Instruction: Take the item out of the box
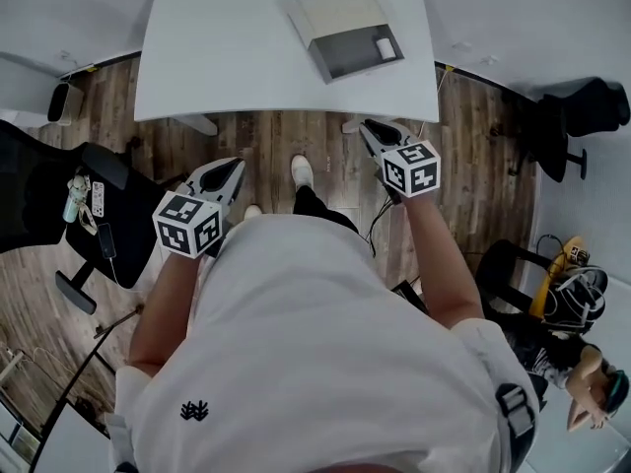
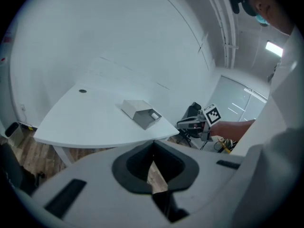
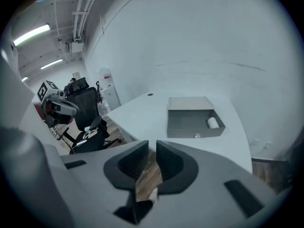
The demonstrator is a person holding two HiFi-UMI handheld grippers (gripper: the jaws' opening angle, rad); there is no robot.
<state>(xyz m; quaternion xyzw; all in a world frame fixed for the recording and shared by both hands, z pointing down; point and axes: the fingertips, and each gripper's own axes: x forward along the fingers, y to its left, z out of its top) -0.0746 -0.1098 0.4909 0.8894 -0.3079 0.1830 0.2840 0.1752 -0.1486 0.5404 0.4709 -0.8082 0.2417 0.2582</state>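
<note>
Two grippers hang short of the box (image 1: 345, 30) in the head view, both over the wooden floor on the person's side of the white table (image 1: 237, 57) that bears it. The right gripper (image 1: 375, 134) is the nearer to the box, just off the table edge; the left gripper (image 1: 232, 168) is well apart from it. The item (image 1: 385, 48), a small white roll, lies inside the box at its right-hand end.

In the left gripper view the jaws meet at their tips, with nothing between them, and the open box stands well beyond them.

In the right gripper view the jaws stand a narrow slit apart and empty, and the box lies ahead with the roll against its right wall.

The step in hand looks like the approach; nothing is grasped yet. The next move probably calls for spreading the right jaws wider, reaching over the box's front wall and closing on the roll.
</note>
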